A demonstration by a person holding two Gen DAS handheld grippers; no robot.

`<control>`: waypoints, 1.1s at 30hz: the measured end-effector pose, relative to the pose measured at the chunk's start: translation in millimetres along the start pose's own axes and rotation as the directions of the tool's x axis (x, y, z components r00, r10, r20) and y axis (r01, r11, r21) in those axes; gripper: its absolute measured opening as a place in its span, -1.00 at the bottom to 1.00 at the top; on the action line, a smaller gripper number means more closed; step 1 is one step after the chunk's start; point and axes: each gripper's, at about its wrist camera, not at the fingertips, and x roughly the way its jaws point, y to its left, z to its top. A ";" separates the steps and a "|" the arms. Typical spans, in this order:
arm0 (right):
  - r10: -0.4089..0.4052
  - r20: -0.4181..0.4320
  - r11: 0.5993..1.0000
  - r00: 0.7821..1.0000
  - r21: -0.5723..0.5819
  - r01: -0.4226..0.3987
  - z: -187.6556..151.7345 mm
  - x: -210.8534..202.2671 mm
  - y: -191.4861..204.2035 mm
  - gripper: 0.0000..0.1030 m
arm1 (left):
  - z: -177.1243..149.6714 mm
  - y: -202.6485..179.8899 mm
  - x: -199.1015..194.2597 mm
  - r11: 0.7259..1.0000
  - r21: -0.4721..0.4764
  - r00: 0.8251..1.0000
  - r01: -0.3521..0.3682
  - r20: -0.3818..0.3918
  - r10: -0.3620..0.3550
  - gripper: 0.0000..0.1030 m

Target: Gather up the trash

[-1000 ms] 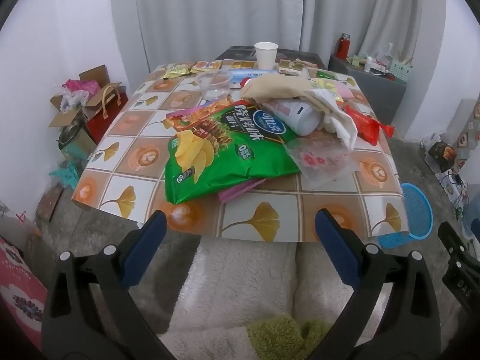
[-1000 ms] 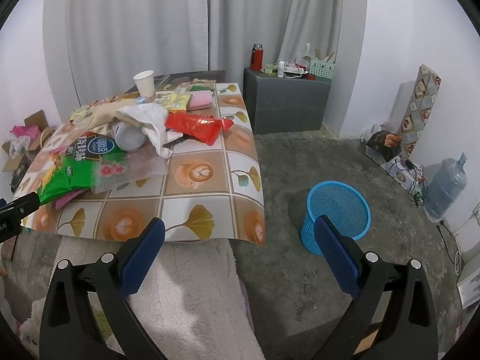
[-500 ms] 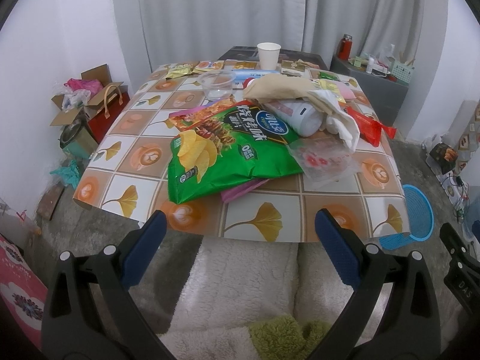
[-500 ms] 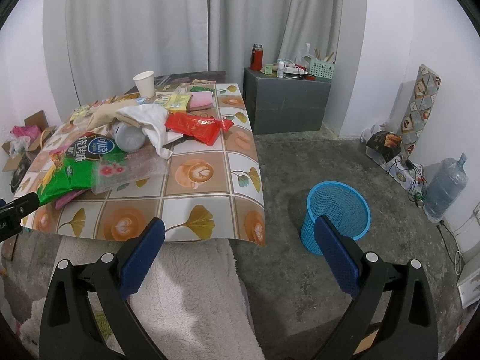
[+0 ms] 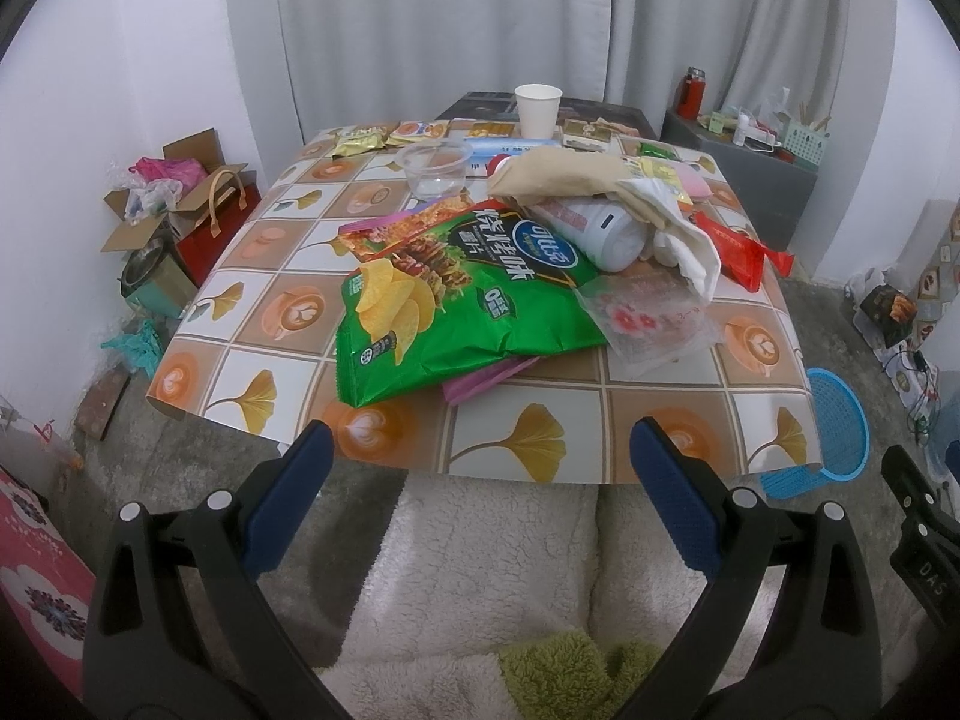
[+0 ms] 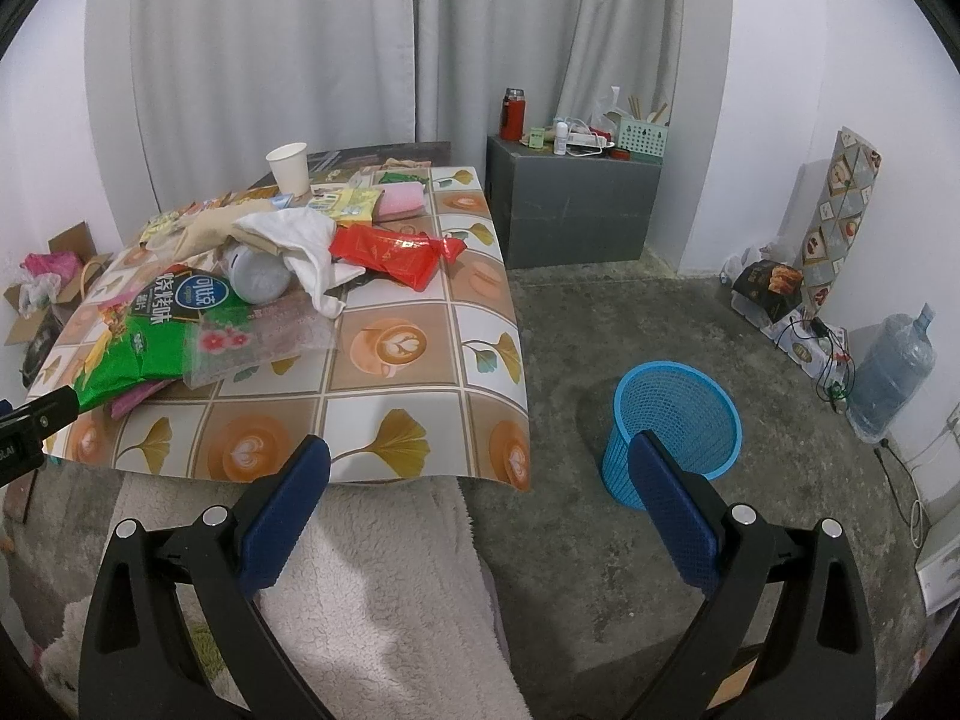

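Left gripper (image 5: 477, 462) slightly nearer the table (image 5: 516, 438) than before.

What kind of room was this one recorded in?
Probably a lived-in room in a home, used for eating: a low table strewn with snack wrappers like a chip bag, a bare concrete floor with a blue bin, and a water jug by the wall.

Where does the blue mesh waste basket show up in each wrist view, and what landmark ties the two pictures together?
Left wrist view: the blue mesh basket sits at the far right edge, on the floor, partly hidden behind the table's right corner.
Right wrist view: the basket stands in full view right of centre, on the bare floor, just past the right gripper's right finger.
Shared landmark: the white paper cup at the table's far end.
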 end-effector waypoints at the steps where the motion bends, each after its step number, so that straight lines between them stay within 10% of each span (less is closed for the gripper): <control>1: 0.000 0.000 1.000 1.000 0.000 0.000 0.0 -0.1 0.0 0.88 | 0.0 0.0 -0.1 1.000 0.000 1.000 -0.001 0.000 0.001 0.85; 33: 0.025 0.121 0.999 0.992 -0.031 -0.022 26.2 -7.8 2.7 0.88 | 7.3 18.1 1.5 0.997 0.007 0.996 0.074 0.049 -0.074 0.85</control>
